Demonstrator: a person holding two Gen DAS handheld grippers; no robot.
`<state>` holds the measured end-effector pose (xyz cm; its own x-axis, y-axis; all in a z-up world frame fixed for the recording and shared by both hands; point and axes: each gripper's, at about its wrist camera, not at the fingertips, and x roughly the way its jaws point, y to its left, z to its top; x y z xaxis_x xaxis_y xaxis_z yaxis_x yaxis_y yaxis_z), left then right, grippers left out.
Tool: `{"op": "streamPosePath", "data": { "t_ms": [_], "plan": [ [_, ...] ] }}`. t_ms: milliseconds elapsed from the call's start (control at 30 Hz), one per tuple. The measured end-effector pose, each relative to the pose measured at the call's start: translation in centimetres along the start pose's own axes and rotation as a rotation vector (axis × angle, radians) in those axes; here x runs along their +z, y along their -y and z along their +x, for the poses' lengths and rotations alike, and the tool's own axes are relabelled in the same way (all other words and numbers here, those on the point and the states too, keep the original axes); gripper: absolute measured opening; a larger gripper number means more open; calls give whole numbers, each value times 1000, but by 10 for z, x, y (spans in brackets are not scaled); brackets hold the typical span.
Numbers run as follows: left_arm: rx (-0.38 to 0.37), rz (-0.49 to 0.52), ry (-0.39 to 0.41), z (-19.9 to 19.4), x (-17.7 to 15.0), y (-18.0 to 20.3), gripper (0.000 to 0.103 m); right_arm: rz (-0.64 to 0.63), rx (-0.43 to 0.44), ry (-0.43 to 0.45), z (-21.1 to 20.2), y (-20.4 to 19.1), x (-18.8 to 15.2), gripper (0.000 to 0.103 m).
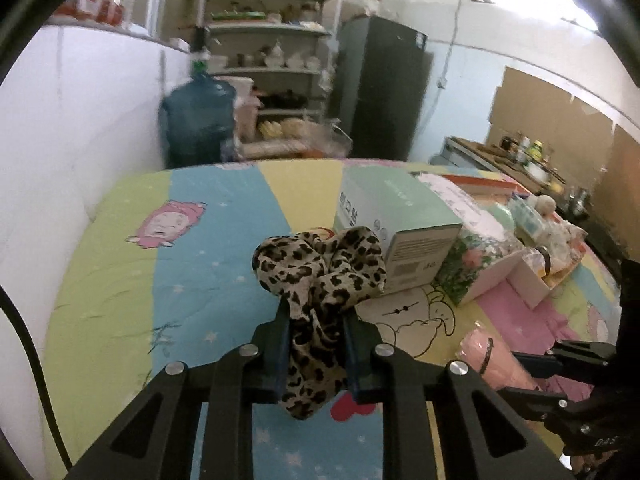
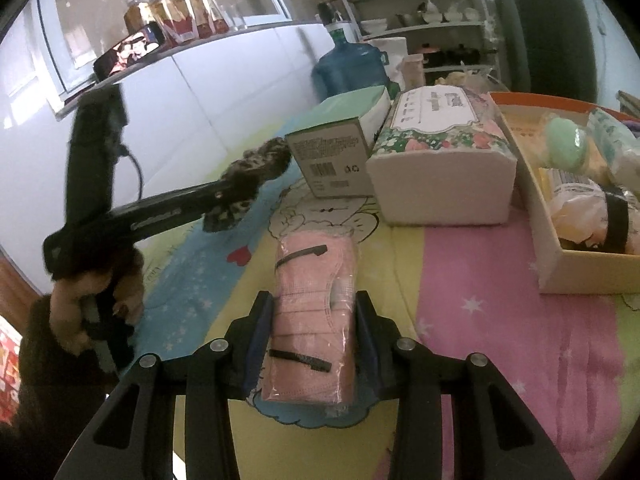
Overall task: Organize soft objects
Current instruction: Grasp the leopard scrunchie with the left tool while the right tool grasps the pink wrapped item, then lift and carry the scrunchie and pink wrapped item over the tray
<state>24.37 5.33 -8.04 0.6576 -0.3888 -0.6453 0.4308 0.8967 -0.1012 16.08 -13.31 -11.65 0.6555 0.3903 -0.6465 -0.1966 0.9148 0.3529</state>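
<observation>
The leopard-print fabric scrunchie (image 1: 320, 280) is pinched between the fingers of the left tongs (image 1: 316, 316), the bunched cloth spilling out in front of the tips and hanging down behind them. It is held clear of the pastel cartoon-printed cloth covering the desk (image 1: 200, 240), just in front of the mint-green cardboard box (image 1: 396, 216).

The flat pink packet of face masks in clear plastic wrap (image 2: 314, 316) is gripped by the right tongs (image 2: 314, 308), which are pressed against its two long sides. The packet's long axis runs straight along the line of the tongs, so its far end points towards the floral-printed tissue pack (image 2: 444, 160) and the mint-green box. Its underside appears to lie on or just above the desk cloth (contact cannot be told from this angle).

The open white cardboard tray (image 2: 548, 240), already holding a pale green round item and other soft wrapped goods, lies forward and to the right of the mask packet. The right tongs are judged clearly nearer to it than the left tongs, which are held well off to the left. Any placing into that tray is therefore likely to call for a swing rightwards, with the packet's long side brought parallel to the tray wall.
</observation>
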Motion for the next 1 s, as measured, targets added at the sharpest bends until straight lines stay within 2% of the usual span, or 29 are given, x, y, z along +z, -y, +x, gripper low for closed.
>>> {"op": "streamPosePath", "data": {
  "t_ms": [100, 200, 300, 600, 1000],
  "plan": [
    [83, 16, 44, -15, -6, 12, 23, -6, -3, 8, -4, -2, 0, 42],
    [119, 2, 70, -25, -11, 21, 23, -7, 0, 15, -8, -3, -3, 42],
    [131, -34, 93, -34, -15, 28, 23, -8, -1, 23, -12, -5, -4, 42],
    [153, -38, 129, -50, -19, 45, 23, -23, -13, 57, -27, -7, -4, 42],
    [137, -50, 181, -68, -19, 75, 23, -16, -42, 118, -53, 1, -3, 42]
  ]
}}
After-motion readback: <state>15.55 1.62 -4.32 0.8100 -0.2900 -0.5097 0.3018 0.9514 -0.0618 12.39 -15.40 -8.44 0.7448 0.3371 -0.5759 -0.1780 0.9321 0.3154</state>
